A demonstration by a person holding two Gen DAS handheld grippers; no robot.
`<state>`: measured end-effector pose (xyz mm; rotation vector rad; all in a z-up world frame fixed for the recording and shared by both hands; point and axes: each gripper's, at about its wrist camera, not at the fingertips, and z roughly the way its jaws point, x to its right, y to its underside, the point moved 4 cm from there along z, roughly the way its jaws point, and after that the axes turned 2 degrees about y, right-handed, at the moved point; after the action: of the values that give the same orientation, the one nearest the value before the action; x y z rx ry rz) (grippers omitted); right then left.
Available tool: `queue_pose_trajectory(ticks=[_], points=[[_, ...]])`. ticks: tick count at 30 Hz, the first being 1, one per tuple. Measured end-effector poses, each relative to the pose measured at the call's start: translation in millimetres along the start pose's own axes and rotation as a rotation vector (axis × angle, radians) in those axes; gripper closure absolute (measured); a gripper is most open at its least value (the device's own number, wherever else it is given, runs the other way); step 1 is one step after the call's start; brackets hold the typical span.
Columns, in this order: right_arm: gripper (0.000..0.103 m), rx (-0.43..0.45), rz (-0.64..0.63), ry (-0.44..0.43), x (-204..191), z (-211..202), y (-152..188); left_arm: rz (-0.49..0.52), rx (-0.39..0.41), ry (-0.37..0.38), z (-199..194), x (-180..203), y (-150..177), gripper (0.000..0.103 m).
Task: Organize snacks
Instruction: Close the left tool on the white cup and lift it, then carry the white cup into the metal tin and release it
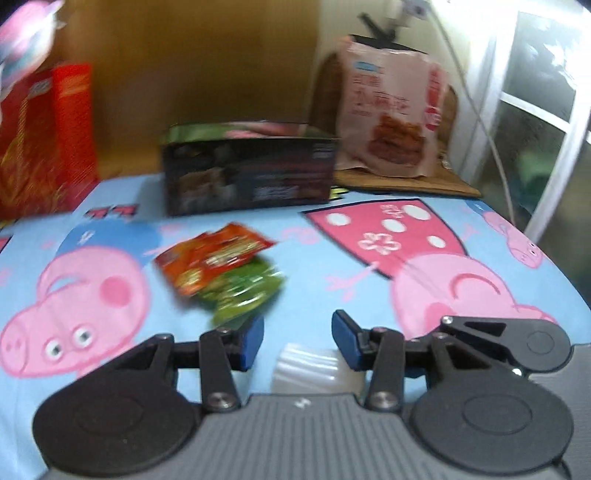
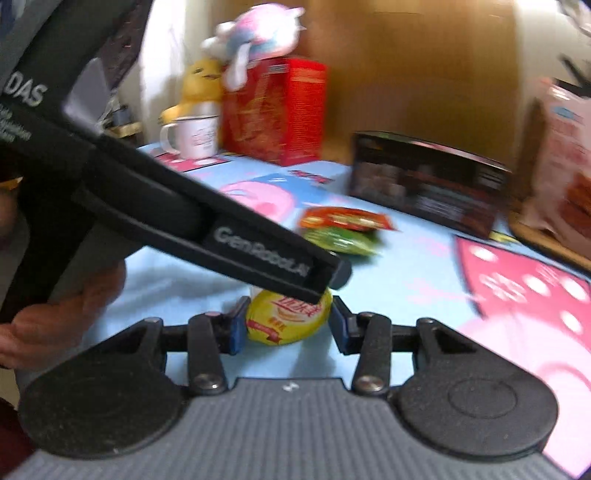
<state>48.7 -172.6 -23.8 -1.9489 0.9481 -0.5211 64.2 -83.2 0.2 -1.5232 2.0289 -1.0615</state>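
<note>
My left gripper (image 1: 298, 332) is shut on a white ridged plastic cup (image 1: 314, 373) that sits deep between its blue pads. In the right wrist view it crosses from the upper left as a long black body, its tip (image 2: 328, 277) just above the right gripper. My right gripper (image 2: 289, 314) is shut on a yellow-lidded snack cup (image 2: 284, 326), with both pads against its sides. A red snack packet (image 1: 218, 254) lies on top of a green one (image 1: 247, 295) on the blue cartoon sheet (image 1: 314, 266), just ahead and left of the left gripper.
A black box (image 1: 251, 170) lies behind the packets. A red box (image 1: 44, 140) stands at the back left with plush toys (image 2: 255, 33) on it and a white mug (image 2: 192, 136) beside it. A pink snack bag (image 1: 391, 114) leans at the back right. A hand (image 2: 55, 317) holds the left gripper.
</note>
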Motion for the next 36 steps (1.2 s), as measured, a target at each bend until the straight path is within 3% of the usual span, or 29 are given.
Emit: queue_pose_trajectory(ticks=[7,11,14,18,23,29,31,32,33,35,36], points=[[0.054,-0.007,0.075,0.13,35,-6,5,0.054,-0.007,-0.067,26,27,-21,0.059],[0.046,-0.012,0.15,0.094,46,-6,8,0.054,-0.026,-0.116,38,28,-23,0.058],[0.031,-0.007,0.171,0.079,46,-7,10,0.049,-0.029,-0.136,40,26,-23,0.052],[0.026,-0.005,0.175,0.069,44,-8,11,0.035,-0.025,-0.146,38,20,-26,0.047],[0.026,0.005,0.191,0.071,44,-16,14,-0.091,-0.026,-0.031,22,-2,-27,0.038],[0.027,0.004,0.219,0.05,51,-16,15,-0.114,-0.064,0.108,22,-2,-25,0.04],[0.033,-0.006,0.199,0.054,50,-13,13,-0.128,-0.09,0.137,29,0,-21,0.04],[0.041,-0.009,0.187,0.041,49,-12,13,-0.139,-0.093,0.154,32,0,-20,0.042],[0.054,-0.007,0.172,0.013,46,-12,12,-0.146,-0.098,0.176,33,1,-19,0.051],[0.055,-0.011,0.144,-0.002,39,-14,11,-0.179,-0.128,0.258,36,1,-19,0.066],[0.055,-0.01,0.137,-0.002,37,-14,10,-0.188,-0.137,0.26,37,0,-20,0.067]])
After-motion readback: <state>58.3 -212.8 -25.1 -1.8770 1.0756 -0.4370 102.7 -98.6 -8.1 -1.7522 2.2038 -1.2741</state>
